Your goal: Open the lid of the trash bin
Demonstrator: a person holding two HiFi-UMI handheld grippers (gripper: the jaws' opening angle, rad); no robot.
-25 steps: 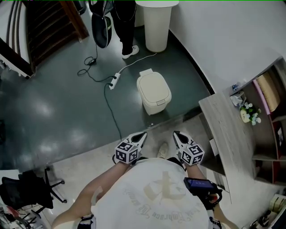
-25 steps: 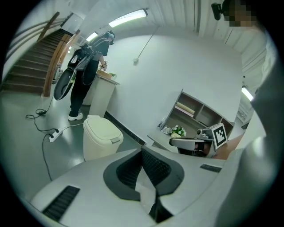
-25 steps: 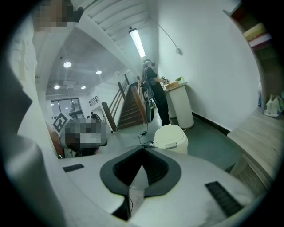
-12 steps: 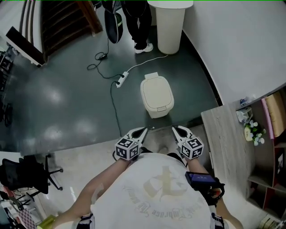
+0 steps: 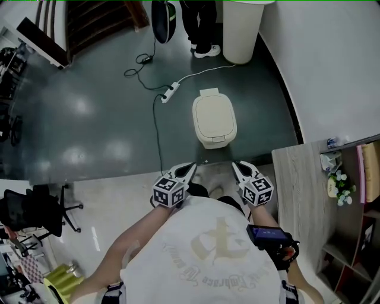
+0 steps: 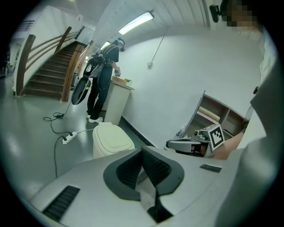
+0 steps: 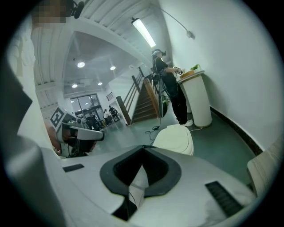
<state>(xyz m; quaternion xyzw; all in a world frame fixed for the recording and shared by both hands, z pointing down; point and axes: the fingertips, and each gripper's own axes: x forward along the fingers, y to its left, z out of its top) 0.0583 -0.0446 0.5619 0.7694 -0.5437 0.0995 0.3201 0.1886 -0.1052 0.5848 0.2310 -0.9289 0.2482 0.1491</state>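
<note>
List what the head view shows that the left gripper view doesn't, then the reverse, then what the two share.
Head view only: the black office chair and the left gripper seen from above, with its marker cube. Left gripper view only: the ceiling light strip, the upper body of the person at the tall bin, and the left gripper's fingers pressed together with nothing between them. Both: the trash bin with its lid down, the power strip and the right gripper.

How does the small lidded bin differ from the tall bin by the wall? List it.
The small bin is low and squat; the tall bin rises much higher. The small bin stands by itself; a person stands at the tall bin. Both are cream.
</note>
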